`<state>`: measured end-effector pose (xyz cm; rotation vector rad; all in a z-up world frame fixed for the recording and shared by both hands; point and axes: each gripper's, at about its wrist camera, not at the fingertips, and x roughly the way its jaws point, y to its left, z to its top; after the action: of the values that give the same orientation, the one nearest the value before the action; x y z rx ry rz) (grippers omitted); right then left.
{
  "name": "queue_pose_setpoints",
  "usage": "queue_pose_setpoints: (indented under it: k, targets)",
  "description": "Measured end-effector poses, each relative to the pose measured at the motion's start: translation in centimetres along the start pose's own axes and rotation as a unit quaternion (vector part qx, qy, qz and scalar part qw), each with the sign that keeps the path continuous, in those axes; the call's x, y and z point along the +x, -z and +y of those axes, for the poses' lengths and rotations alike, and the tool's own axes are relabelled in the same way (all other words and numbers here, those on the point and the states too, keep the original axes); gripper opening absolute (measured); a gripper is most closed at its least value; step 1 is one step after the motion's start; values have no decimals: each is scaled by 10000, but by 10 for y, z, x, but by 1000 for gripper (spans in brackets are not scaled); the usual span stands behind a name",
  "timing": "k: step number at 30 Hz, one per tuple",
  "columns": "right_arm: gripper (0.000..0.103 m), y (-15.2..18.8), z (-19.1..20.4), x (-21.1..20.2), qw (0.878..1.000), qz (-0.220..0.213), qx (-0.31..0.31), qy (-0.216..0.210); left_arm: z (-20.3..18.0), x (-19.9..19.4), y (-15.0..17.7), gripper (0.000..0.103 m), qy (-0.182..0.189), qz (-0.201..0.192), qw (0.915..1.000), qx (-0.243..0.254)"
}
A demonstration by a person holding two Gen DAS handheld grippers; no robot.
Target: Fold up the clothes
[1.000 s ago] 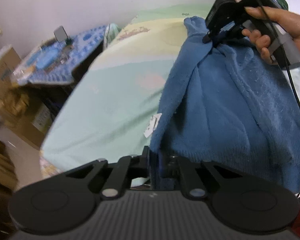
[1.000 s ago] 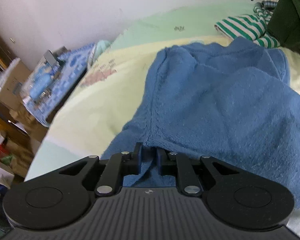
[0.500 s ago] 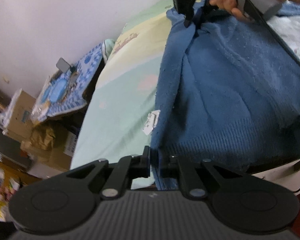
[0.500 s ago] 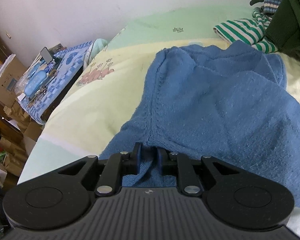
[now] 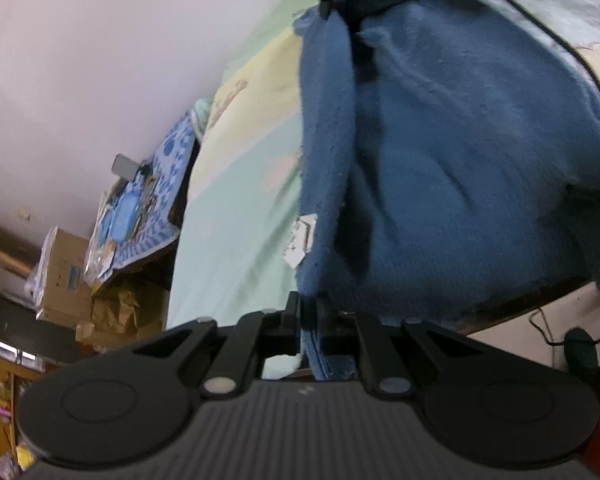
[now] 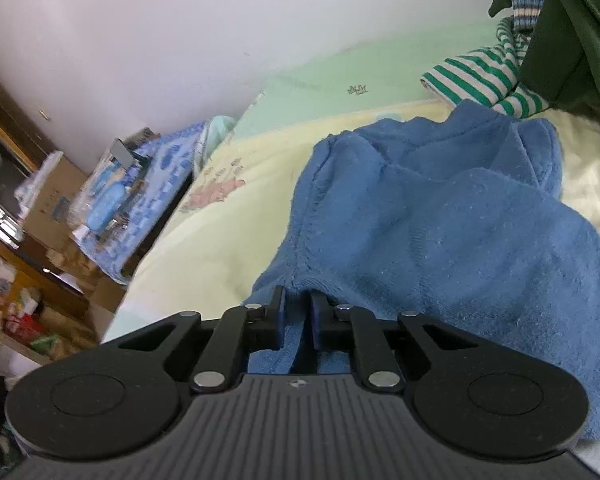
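Observation:
A blue knitted sweater (image 5: 440, 160) hangs stretched over the bed (image 5: 236, 216) between my two grippers. My left gripper (image 5: 309, 314) is shut on its ribbed hem, just below a white label (image 5: 302, 240). At the top of the left wrist view my right gripper (image 5: 340, 8) pinches the sweater's upper part. In the right wrist view the right gripper (image 6: 298, 306) grips a fold of the sweater (image 6: 440, 232), its jaws closing tighter on the cloth. The rest of the sweater lies rumpled on the yellow sheet (image 6: 240, 208).
A green-striped garment (image 6: 480, 80) and a dark green one (image 6: 572, 40) are piled at the bed's far right. Left of the bed stands a side table under a blue cloth (image 6: 140, 200) with small items on it. Cardboard boxes (image 5: 60, 272) stand below it. A black cable (image 5: 560, 48) crosses the sweater.
My left gripper has rolled and shifted with the hem, so the sweater now hangs more upright. The right gripper has climbed to the top edge of the left wrist view, still gripping.

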<state>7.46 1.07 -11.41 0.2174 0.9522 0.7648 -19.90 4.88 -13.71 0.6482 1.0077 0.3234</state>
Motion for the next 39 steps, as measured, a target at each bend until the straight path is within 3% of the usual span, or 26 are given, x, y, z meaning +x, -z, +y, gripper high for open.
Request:
queue_pose_setpoints:
  k: [4, 9, 15, 21, 22, 24, 27, 31, 33, 37, 39]
  targets:
    - [12, 3, -5, 6, 9999, 32, -32, 118, -13, -7, -3, 9, 194, -127, 9997, 125]
    - [11, 2, -7, 12, 9993, -16, -283, 225, -19, -8, -9, 9, 651, -191, 9977, -36]
    - [12, 5, -8, 23, 9982, -35, -531, 280, -25, -7, -13, 5, 954, -238, 9949, -221]
    - [14, 13, -9, 30, 9955, -35, -922, 193, -8, -9, -6, 6, 1578, -370, 9839, -754]
    - [17, 12, -10, 27, 9958, 22, -911, 120, -2, -10, -3, 15, 1683, -362, 9815, -836]
    - [22, 10, -16, 18, 9971, 167, -734, -100, 15, -18, 6, 23, 1892, -336, 9756, -1059]
    - [25, 10, -20, -6, 9971, 218, -655, -316, 45, -31, 21, 24, 2014, -384, 9698, -1322]
    - [27, 16, -7, -26, 9938, 121, -684, -863, 65, -23, 15, 22, 1721, -529, 9742, -1364]
    - [27, 18, 7, -20, 9903, 218, -729, -1162, 61, -6, 3, 13, 1773, -538, 9739, -1310]
    - [26, 22, 23, 14, 9928, 476, -812, -740, 42, 28, -8, 13, 2313, -393, 9624, -1369]
    - [23, 20, 19, 26, 9956, 420, -738, -394, 33, 27, -8, 4, 2363, -455, 9612, -1348]
